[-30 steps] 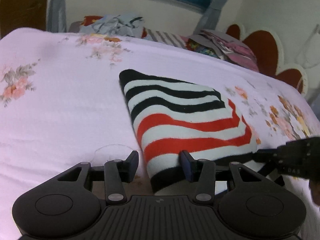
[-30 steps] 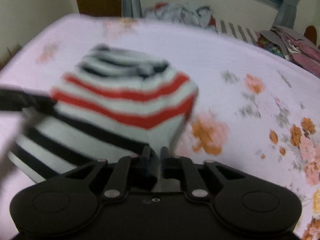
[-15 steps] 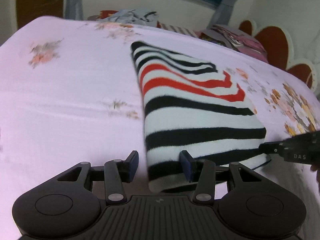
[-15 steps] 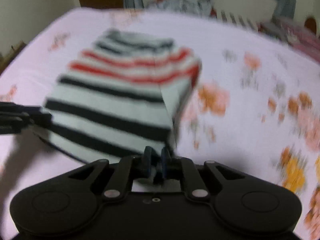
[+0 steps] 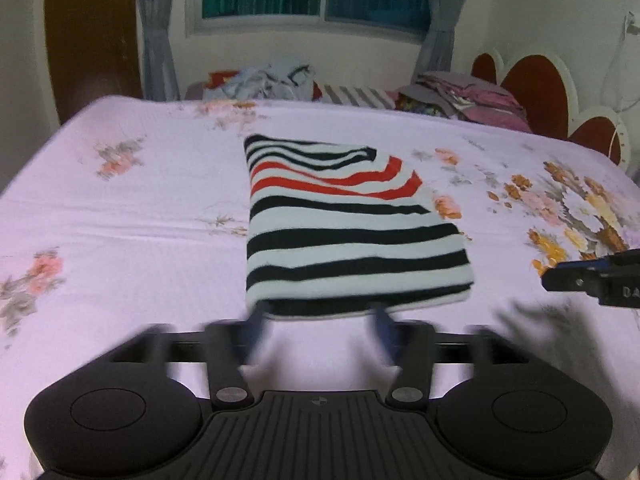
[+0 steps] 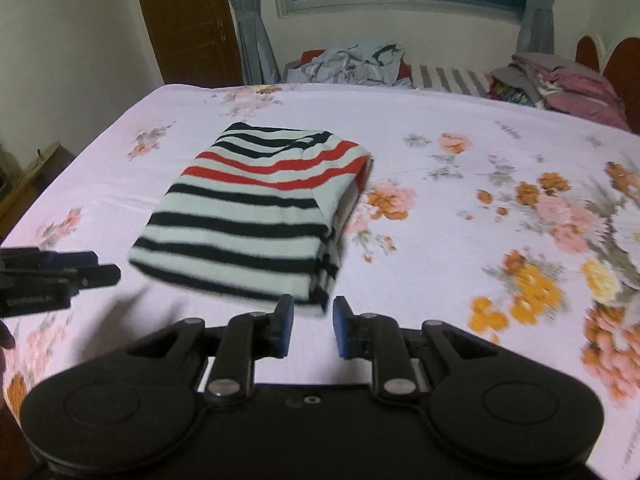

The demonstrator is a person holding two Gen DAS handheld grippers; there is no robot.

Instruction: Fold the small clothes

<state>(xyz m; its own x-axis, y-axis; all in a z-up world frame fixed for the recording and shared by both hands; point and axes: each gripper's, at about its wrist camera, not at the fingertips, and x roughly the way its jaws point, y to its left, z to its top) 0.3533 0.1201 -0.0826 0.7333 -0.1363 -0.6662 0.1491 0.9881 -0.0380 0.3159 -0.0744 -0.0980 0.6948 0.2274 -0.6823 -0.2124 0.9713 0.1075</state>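
Note:
A small jumper [image 5: 352,232] with black, white and red stripes lies folded on the flowered bedsheet [image 5: 120,220]. Its near hem sits just beyond my left gripper [image 5: 320,328], whose blurred jaws are opening wide with nothing between them. In the right wrist view the jumper [image 6: 256,216] lies ahead and to the left. Its near right corner ends just in front of my right gripper [image 6: 312,324], whose jaws are opening, the pads clear of the cloth. Each gripper shows at the edge of the other's view: the right gripper [image 5: 592,280] and the left gripper [image 6: 60,276].
A loose heap of clothes [image 5: 272,80] and a folded stack [image 5: 468,100] lie past the bed's far edge under the window. A red and white headboard [image 5: 532,84] stands at the right. A brown door [image 6: 184,20] is at the far left.
Both grippers have let go of the jumper's near edge and drawn back from it. Their jaws have spread apart, and the jumper now rests folded on the sheet.

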